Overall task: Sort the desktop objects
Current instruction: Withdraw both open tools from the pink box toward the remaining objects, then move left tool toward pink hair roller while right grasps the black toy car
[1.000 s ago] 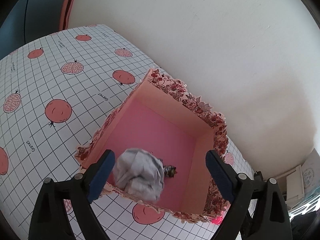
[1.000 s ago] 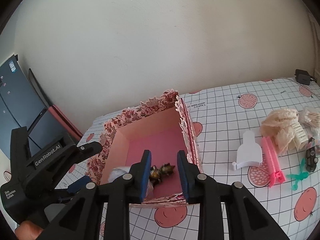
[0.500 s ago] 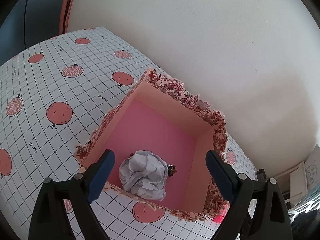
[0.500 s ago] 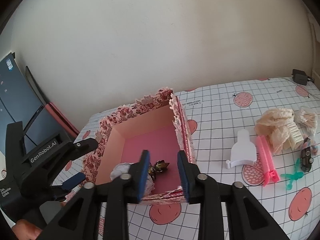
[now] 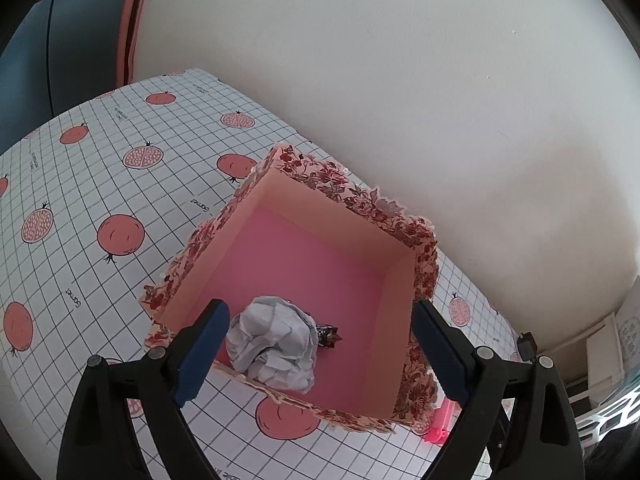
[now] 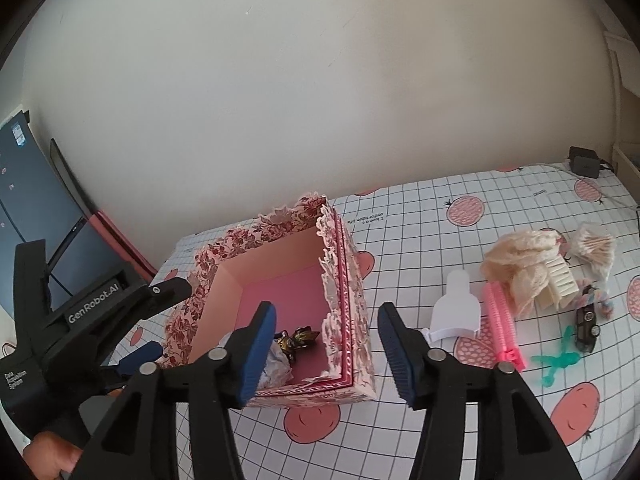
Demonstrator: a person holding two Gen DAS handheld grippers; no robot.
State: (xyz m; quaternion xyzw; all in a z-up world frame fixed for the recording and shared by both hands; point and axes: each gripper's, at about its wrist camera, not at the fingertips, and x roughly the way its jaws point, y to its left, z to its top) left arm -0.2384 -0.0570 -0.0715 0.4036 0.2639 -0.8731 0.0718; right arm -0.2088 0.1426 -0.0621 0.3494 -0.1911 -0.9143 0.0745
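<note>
The right tongs (image 6: pixel 326 350) have spread wide, releasing the shiny foil candy (image 6: pixel 297 340) inside the floral cardboard box (image 5: pixel 394 292) beside crumpled paper (image 5: pixel 274 344); left tongs (image 5: pixel 320 354) gape wide.

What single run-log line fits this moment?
left claw: open | right claw: open | box: paper ball, candy inside

— Behind the table? A plain off-white wall (image 6: pixel 320 100), softly lit, with a few faint marks.

— Table surface? Covered by a white grid-patterned cloth (image 5: pixel 80 184) printed with red pomegranates.

— Far left? A dark blue panel (image 6: pixel 24 208), edged by a pink strip (image 5: pixel 130 20).
</note>
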